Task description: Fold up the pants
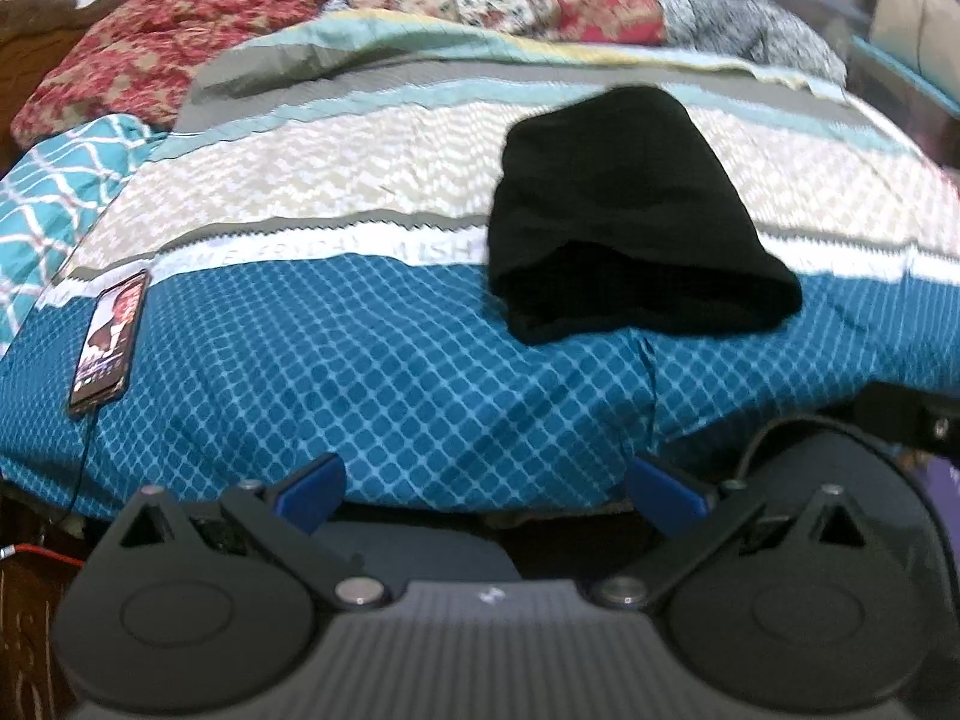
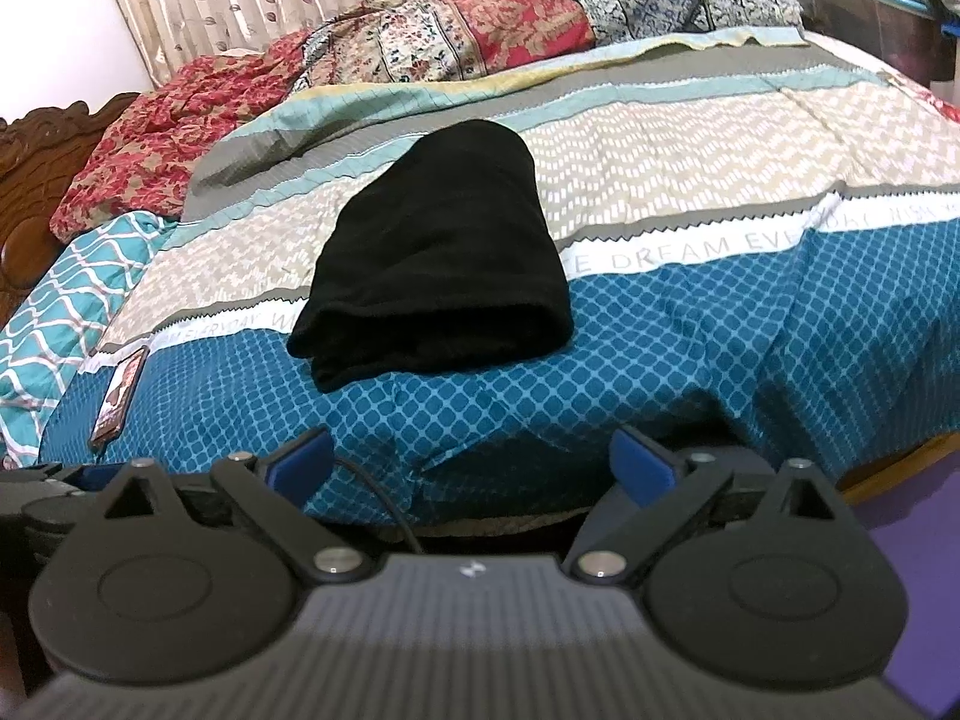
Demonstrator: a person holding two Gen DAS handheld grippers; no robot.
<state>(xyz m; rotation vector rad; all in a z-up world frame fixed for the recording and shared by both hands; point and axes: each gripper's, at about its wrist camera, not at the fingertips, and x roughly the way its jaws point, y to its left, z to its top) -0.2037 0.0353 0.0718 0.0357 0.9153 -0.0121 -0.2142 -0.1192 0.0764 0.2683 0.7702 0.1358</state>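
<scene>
Pants (image 1: 630, 216): one black folded bundle on the bed (image 1: 360, 396), well apart from one phone (image 1: 108, 342) near its left edge. The left claw (image 1: 486, 492) gapes wide, empty, at the near edge.

Right view: pants (image 2: 438, 264) centred, bare bedspread rightward; right claw (image 2: 471, 468) wide, empty.

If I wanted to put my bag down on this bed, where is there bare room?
The widest free patch is the bedspread right of the folded black pants, out to the bed's far edge. A smaller one lies between the pants and the phone. The head end is crowded with the floral quilt.
</scene>
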